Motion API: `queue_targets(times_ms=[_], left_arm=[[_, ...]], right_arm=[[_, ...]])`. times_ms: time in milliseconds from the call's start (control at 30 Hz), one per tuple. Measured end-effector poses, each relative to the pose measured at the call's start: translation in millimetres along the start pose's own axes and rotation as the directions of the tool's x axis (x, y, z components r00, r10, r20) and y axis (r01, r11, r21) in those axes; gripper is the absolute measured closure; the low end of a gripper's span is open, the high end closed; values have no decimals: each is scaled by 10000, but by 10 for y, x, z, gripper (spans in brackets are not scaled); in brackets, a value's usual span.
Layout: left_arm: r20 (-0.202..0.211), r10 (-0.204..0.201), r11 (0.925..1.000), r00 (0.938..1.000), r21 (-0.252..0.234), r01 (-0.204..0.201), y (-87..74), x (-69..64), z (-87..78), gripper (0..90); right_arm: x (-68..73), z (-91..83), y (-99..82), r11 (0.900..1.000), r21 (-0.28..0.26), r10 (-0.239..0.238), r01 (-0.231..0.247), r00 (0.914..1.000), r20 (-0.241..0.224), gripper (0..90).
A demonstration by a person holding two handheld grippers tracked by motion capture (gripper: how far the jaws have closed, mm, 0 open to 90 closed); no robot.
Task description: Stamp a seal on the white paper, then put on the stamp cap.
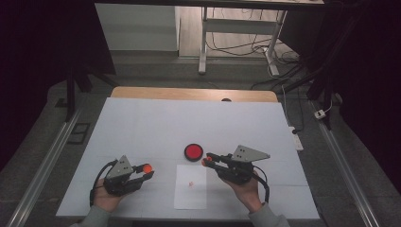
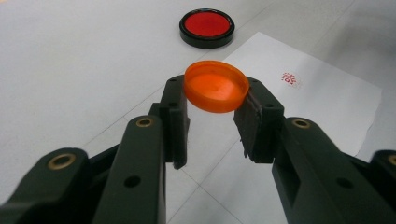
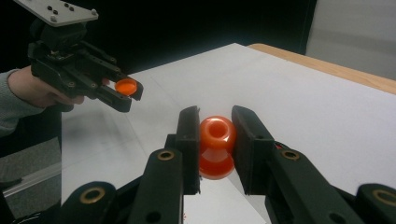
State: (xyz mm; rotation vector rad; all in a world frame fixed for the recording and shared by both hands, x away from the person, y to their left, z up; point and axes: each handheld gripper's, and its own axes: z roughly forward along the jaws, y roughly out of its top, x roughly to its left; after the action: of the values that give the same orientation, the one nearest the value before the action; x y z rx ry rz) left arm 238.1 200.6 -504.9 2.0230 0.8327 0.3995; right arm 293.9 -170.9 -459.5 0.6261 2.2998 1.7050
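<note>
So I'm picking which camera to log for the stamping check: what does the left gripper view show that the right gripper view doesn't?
Left gripper view alone: the red ink pad lying open on the table, and the white paper with a small red stamp mark on it.

Right gripper view alone: the orange stamp clamped between the right gripper jaws, and the table's wooden edge.

Both: the orange cap held in the left gripper, seen close in one and from afar in the other, over the white table cover.

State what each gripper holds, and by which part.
Left gripper pinches the orange cap by its rim; right gripper clamps the orange stamp at its narrow waist.
</note>
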Motion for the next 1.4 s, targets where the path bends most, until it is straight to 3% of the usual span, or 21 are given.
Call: queue_targets(times_ms=[767, 1400], left_arm=[[61, 44, 10000, 10000, -85, -43, 30, -19, 13, 647], [393, 489, 9988, 9980, -54, -488, 159, -131, 132, 647]], right_arm=[[3, 2, 2, 10000, 5, -31, 31, 10000, 7, 734], [21, 37, -11, 9999, 101, -54, 55, 9999, -97, 734]])
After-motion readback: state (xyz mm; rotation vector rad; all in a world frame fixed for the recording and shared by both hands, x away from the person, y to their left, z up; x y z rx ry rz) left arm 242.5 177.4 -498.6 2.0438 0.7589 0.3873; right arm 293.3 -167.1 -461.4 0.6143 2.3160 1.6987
